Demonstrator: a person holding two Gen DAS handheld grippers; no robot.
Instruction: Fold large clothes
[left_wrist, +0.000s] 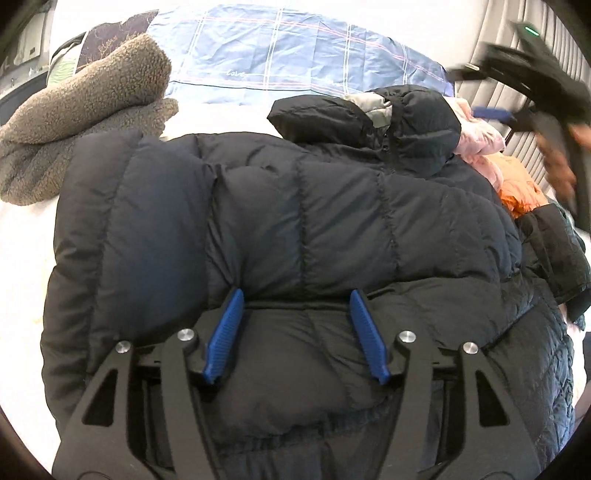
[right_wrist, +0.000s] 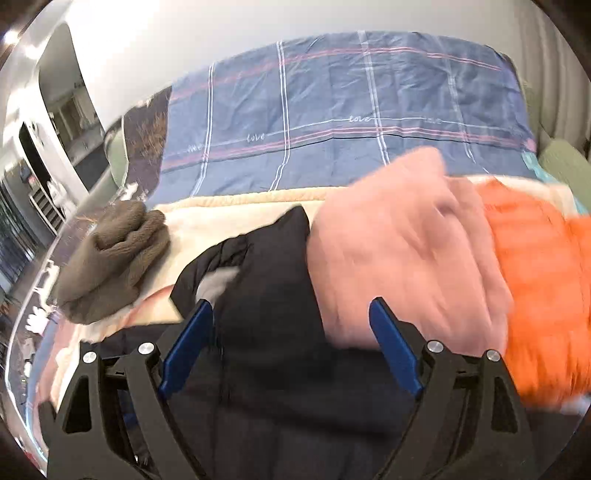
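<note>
Both jaws wide, empty: left gripper (left_wrist: 295, 295), right gripper (right_wrist: 291, 306).
Black puffer jacket (left_wrist: 280, 206) lies folded beneath me; I judge it released.

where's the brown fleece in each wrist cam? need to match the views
Left wrist: brown fleece sits upper left, beside the black puffer jacket, behind the left gripper.
Right wrist: brown fleece lies at mid left, left of the right gripper, past the jacket's collar.
Shared landmark: the blue plaid sheet across the top of both views.
</note>
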